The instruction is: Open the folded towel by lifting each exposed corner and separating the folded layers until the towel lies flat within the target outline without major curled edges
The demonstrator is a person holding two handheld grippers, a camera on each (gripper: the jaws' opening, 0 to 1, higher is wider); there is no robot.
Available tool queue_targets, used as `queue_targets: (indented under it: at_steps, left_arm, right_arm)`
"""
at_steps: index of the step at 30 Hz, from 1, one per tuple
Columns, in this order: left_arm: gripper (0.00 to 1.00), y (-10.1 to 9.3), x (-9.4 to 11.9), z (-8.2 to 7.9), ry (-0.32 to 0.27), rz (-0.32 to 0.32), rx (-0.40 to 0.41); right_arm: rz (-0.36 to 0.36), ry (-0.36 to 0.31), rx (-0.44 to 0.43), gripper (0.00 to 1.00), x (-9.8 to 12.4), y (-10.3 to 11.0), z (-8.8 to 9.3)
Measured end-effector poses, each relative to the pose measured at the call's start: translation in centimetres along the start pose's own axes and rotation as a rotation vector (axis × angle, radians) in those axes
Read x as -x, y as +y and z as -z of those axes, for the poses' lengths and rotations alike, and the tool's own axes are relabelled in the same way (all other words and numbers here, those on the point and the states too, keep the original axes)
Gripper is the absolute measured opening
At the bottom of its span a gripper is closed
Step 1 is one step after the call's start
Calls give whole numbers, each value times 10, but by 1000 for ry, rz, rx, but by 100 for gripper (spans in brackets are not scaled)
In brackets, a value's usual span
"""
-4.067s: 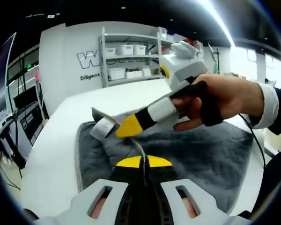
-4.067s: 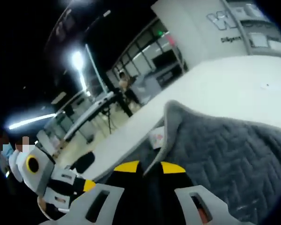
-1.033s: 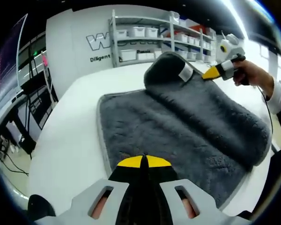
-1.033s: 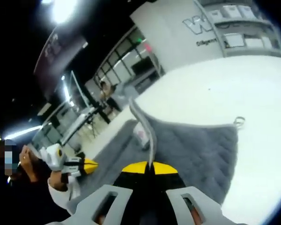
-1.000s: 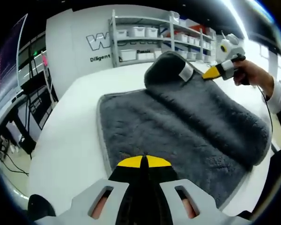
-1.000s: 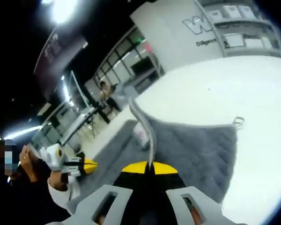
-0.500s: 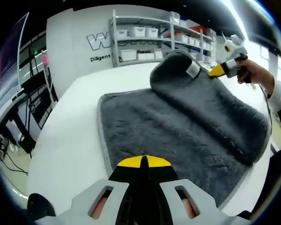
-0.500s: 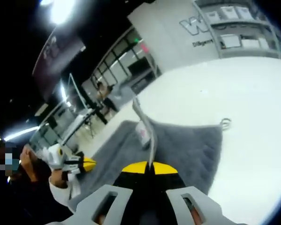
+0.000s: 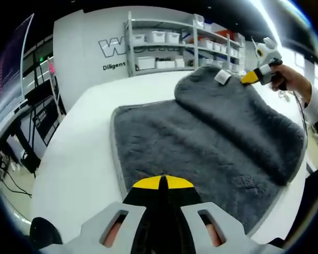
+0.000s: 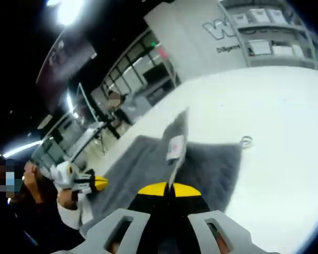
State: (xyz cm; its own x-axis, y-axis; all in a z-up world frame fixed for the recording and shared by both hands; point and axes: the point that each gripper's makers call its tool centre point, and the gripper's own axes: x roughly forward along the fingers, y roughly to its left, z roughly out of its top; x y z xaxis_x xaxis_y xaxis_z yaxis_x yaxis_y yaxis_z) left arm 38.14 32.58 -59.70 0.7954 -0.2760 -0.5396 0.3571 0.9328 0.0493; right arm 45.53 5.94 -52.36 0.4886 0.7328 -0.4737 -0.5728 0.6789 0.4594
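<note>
Towel: grey towel [image 9: 201,137] spread on the white table [image 9: 74,159], one layer folded across its far side toward 2 o'clock in the left gripper view.
Change: against half a second ago, the lifted fold sits lower and flatter in the left gripper view; the corner with the white label [image 9: 222,77] has dropped from a raised hump to near the table, farther out toward 1 o'clock.
Change, right gripper view: the pinched corner now stands up with its label [image 10: 175,147] facing the camera (earlier only a thin edge showed).
Right gripper: right gripper [image 10: 168,188] has its yellow tips closed together on the towel's corner, which rises at 12 o'clock from them; in the left gripper view it [image 9: 250,78] is at 2 o'clock, held in a hand [image 9: 289,79].
Left gripper: left gripper [image 9: 163,182] has its yellow tips pressed together on the towel's near edge at 6 o'clock; in the right gripper view it [image 10: 98,183] lies at 9 o'clock.
Hanging loop: small loop [image 10: 246,141] at the towel's far corner, lying on the table.
</note>
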Motion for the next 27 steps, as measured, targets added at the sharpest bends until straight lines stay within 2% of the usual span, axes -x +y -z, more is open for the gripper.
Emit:
queue_targets:
  at_steps: [12, 17, 25, 27]
  left_arm:
    - [0, -1, 1, 0, -4, 1, 1]
    - [0, -10, 5, 3, -5, 0, 0]
    - [0, -12, 5, 4, -5, 0, 1]
    - [0, -21, 8, 6, -5, -1, 0]
  right_arm:
    - [20, 33, 0, 0, 12, -7, 5]
    - [31, 57, 2, 0, 16, -12, 6]
    - [49, 83, 14, 0, 25, -19, 2]
    - [56, 92, 19, 0, 28, -20, 2]
